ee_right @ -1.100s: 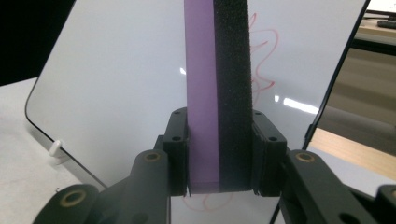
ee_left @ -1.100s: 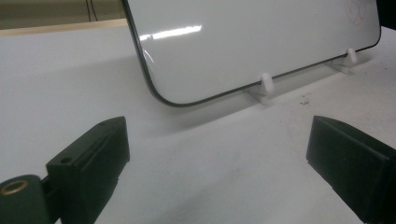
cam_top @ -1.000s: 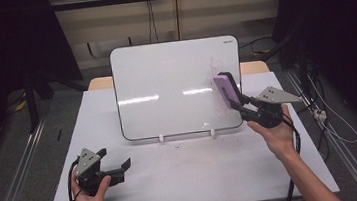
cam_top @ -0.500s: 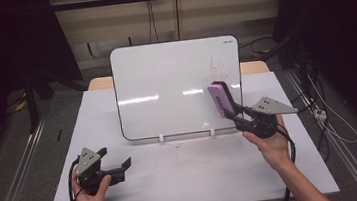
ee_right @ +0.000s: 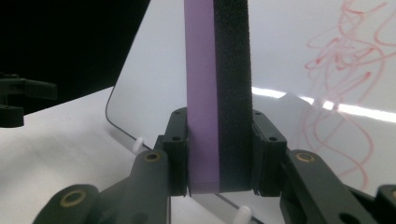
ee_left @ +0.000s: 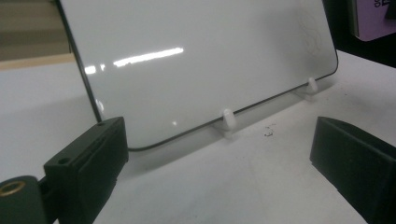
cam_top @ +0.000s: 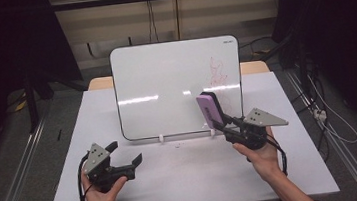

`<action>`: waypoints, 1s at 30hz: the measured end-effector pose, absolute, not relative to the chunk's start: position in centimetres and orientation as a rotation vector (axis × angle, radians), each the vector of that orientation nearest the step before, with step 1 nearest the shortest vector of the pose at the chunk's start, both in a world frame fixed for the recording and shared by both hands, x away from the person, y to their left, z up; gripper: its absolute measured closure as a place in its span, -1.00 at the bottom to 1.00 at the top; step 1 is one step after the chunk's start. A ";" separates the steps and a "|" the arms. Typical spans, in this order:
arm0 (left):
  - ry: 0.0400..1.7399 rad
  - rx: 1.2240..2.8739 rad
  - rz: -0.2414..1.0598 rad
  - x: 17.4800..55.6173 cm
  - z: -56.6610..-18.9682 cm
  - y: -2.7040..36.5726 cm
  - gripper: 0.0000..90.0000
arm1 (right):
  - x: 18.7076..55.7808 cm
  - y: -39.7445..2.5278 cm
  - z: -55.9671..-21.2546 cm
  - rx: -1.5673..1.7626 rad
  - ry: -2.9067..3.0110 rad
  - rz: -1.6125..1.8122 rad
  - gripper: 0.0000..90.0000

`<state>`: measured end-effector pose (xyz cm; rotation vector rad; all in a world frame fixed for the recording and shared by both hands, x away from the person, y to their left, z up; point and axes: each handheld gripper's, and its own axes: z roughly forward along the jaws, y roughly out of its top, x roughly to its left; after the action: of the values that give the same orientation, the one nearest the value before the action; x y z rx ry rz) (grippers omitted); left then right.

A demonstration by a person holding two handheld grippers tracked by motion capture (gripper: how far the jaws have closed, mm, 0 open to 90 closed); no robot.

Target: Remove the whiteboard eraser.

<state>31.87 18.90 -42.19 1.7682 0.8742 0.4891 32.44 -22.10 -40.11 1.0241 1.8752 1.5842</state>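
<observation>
Moved: my right tool [cam_top: 222, 119] came down and left, off the scribble [cam_top: 218, 72].
Eraser [cam_top: 209, 109]: one, clamped there.
Whiteboard [cam_top: 164, 82]: one.
Left tool [cam_top: 124, 154]: apart, on bench [cam_top: 184, 175].

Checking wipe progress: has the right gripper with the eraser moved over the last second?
Yes. The right gripper carried the eraser down and left across the whiteboard, toward the board's lower edge, leaving the red scribble uncovered.

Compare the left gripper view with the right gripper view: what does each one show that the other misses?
Left gripper view: open fingers of the left gripper, and the whiteboard's two white feet on the table.
Right gripper view: the right gripper clamped on the purple eraser, its black felt facing the red scribble.
Both: the whiteboard, standing tilted on the table.
</observation>
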 end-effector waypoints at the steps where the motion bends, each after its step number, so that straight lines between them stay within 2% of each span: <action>1: 0.867 1.769 0.487 31.9 -42.2 18.7 -0.91 | 32.3 -21.9 -40.1 1.018 1.875 1.591 0.45; 9: 0.838 1.751 0.498 32.3 -41.3 17.2 -0.90 | 31.6 -20.8 -40.6 1.002 1.884 1.627 0.45; 17: 0.787 1.708 0.431 33.0 -40.6 14.5 -0.93 | 31.6 -19.9 -40.9 1.006 1.899 1.673 0.45; 30: 0.792 1.502 0.322 34.0 -39.9 9.5 -0.85 | 31.7 -18.3 -41.8 1.047 1.872 1.660 0.44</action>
<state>33.98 9.49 -39.95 1.5018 0.7918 0.3222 31.68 -18.27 -41.76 1.0468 1.8718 1.6597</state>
